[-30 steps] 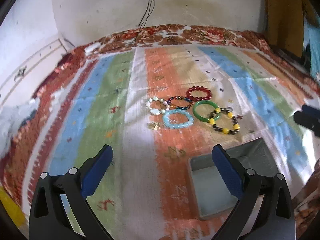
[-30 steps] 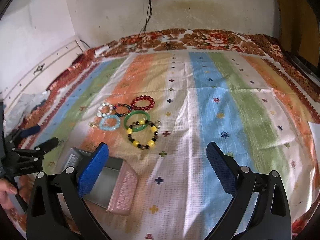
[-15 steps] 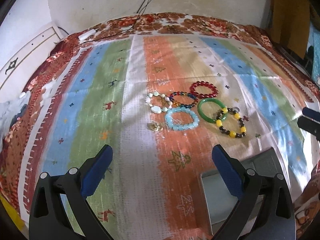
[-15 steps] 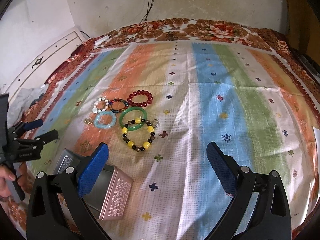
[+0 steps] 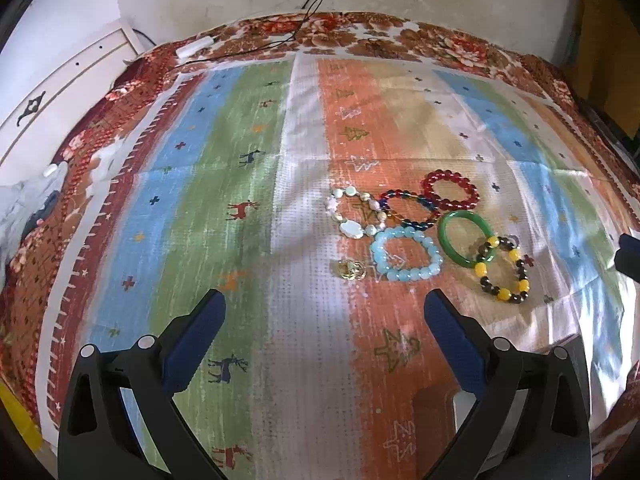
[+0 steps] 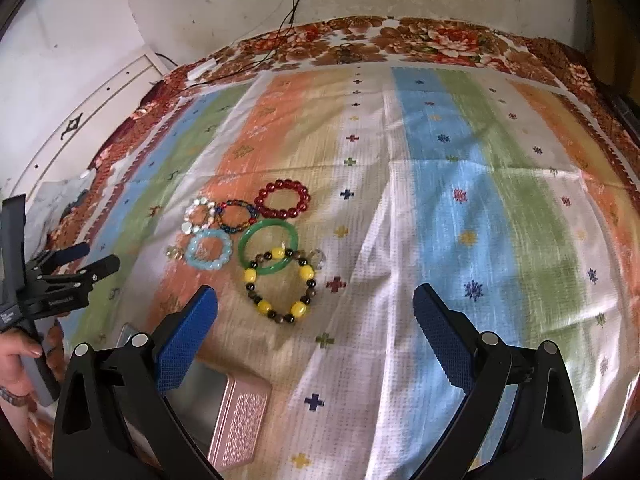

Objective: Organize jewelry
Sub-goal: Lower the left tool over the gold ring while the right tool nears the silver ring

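Note:
Several bracelets lie in a cluster on the striped cloth: a red bead one [image 5: 451, 190] [image 6: 283, 199], a dark multicolour one [image 5: 407, 209], a pearl one [image 5: 355, 216], a light blue one [image 5: 407, 254] [image 6: 209, 249], a green bangle [image 5: 466, 238] [image 6: 269, 246] and a yellow-and-brown bead one [image 5: 505, 274] [image 6: 280, 286]. A small gold piece [image 5: 351, 270] lies beside the light blue one. My left gripper [image 5: 324, 338] is open and empty, just short of the cluster. My right gripper [image 6: 314, 334] is open and empty, near the yellow-and-brown bracelet. An open pink metal box [image 6: 224, 412] sits at the near left.
The striped cloth [image 6: 440, 208] covers a floral bedspread [image 5: 380, 40]. A white plug and black cable [image 5: 194, 46] lie at the far edge by the wall. The left gripper and the hand holding it show in the right wrist view [image 6: 60, 276].
Both grippers have moved forward and tilted down toward the bracelets, which now look larger and nearer. The box has slid toward the bottom edge of both views. Both grippers stay open.

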